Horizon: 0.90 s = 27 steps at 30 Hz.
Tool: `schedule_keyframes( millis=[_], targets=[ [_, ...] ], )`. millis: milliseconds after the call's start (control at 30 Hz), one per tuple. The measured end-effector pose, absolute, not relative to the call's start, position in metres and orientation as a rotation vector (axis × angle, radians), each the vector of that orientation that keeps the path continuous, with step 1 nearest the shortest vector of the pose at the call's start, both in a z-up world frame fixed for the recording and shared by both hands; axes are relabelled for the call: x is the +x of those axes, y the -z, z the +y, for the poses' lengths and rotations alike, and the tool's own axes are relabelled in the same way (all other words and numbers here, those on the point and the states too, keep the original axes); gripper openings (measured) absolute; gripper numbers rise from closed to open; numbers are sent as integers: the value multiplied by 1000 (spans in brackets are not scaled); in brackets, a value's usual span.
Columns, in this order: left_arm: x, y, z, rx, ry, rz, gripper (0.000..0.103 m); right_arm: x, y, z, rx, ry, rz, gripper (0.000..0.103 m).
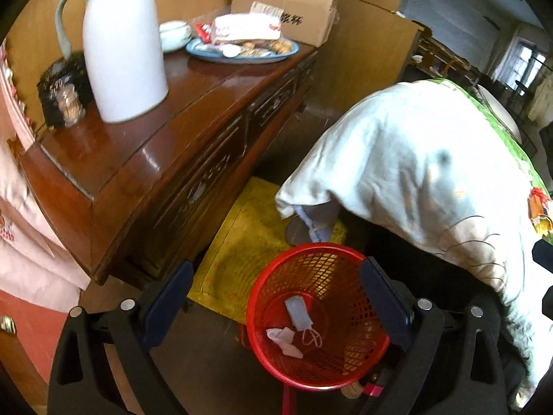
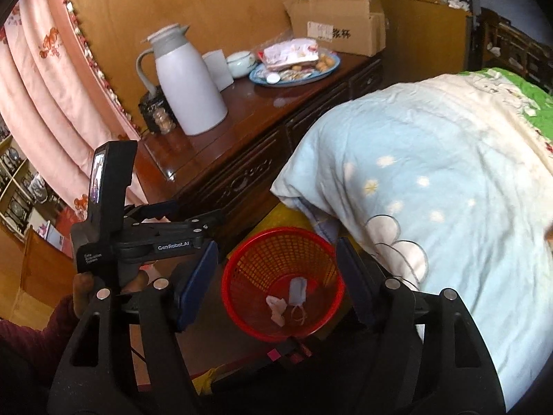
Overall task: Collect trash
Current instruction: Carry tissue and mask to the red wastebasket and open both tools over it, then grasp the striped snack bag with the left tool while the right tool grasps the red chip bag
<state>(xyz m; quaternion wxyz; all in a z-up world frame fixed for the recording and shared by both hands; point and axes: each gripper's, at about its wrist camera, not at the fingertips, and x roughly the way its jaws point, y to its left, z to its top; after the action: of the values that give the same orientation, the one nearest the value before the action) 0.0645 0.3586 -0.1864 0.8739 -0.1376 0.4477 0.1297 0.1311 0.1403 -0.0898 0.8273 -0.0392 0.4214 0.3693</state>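
A red mesh basket stands on the floor between a wooden cabinet and a bed. A grey face mask and a crumpled white tissue lie in its bottom. My left gripper hangs open over the basket with nothing between its pads. In the right wrist view the same basket holds the mask and tissue. My right gripper is open above it, nothing between its fingers.
The cabinet carries a white thermos jug, a blue plate of snacks and a cardboard box. A quilt overhangs the bed at right. A yellow mat lies under the basket. Pink curtain hangs left.
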Motion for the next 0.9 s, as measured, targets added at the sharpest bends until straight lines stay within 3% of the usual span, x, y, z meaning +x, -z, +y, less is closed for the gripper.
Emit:
schedule_keyframes(
  millis=[567, 900],
  targets=[
    [36, 88, 247, -37, -164, 747, 97, 69, 33, 2, 60, -561, 655, 84],
    [58, 71, 153, 70, -5, 755, 97, 56, 47, -134, 163, -253, 608, 88]
  ],
)
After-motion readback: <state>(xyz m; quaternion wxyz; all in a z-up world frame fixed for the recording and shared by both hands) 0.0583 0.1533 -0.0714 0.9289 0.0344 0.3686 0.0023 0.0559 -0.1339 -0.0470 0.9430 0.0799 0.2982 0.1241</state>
